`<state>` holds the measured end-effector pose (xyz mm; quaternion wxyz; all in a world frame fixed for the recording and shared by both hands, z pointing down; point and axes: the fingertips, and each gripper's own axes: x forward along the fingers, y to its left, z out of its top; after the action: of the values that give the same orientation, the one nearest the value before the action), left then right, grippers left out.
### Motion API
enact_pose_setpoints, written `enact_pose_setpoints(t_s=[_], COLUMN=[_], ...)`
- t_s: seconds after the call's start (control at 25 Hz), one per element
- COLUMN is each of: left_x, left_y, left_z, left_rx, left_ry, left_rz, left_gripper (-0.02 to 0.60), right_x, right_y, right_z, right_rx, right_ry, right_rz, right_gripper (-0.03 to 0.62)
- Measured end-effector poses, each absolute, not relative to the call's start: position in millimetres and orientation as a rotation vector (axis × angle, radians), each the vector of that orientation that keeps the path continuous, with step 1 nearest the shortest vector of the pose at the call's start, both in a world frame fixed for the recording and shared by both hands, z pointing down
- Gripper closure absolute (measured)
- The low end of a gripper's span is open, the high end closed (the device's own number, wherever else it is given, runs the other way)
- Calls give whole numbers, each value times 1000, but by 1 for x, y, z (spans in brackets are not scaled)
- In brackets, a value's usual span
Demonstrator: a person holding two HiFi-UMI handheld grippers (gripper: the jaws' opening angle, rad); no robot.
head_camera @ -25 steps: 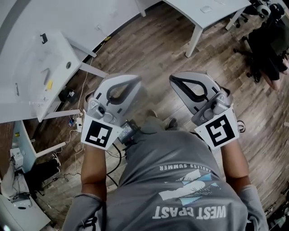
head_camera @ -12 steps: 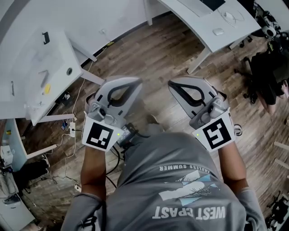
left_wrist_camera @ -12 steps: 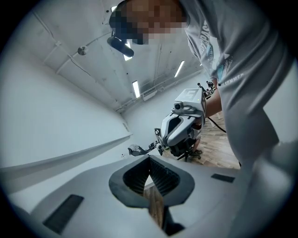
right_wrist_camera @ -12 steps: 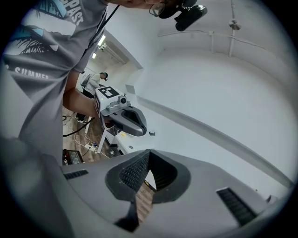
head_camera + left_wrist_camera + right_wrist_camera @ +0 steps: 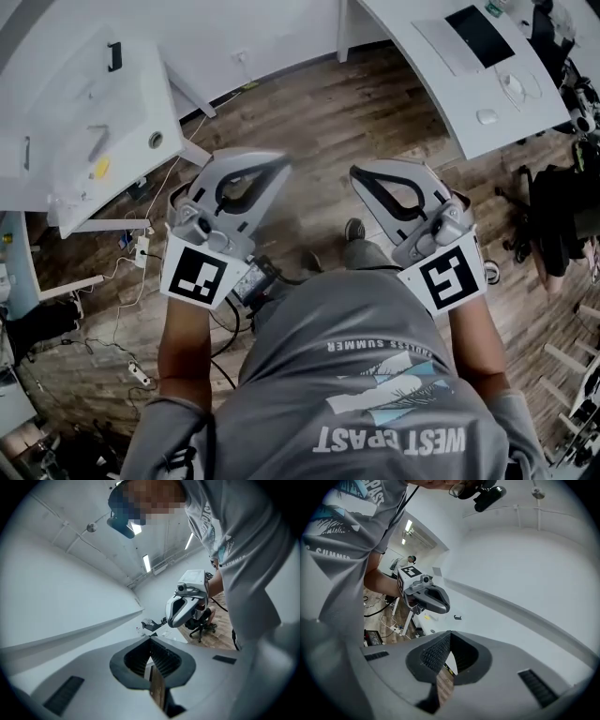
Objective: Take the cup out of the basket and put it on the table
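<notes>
Cup and basket are out of view; left gripper and right gripper, mid-frame, sit closed, empty. Probably light, stiff; pinch its rim.

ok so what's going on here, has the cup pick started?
Not yet, by the look of it. A person holds the left gripper and the right gripper out in front of the chest, over the wooden floor. Both grippers are shut with nothing between the jaws. No cup or basket shows in any view. A white table sits at the upper left and a desk at the upper right.
</notes>
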<state>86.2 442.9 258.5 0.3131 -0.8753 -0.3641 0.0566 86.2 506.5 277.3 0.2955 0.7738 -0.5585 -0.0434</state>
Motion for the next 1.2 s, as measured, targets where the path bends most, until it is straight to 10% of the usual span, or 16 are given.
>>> enact_pose_setpoints(t_s=[1.2], left_x=[264], left_y=[243], left_z=[250], left_rx=[-2484], left_ry=[-367], left_rz=[-33], left_gripper=[574], right_x=[301], right_y=[292], right_z=[268], right_rx=[1619], right_ry=[-1965], right_rz=[-285], right_gripper=[583])
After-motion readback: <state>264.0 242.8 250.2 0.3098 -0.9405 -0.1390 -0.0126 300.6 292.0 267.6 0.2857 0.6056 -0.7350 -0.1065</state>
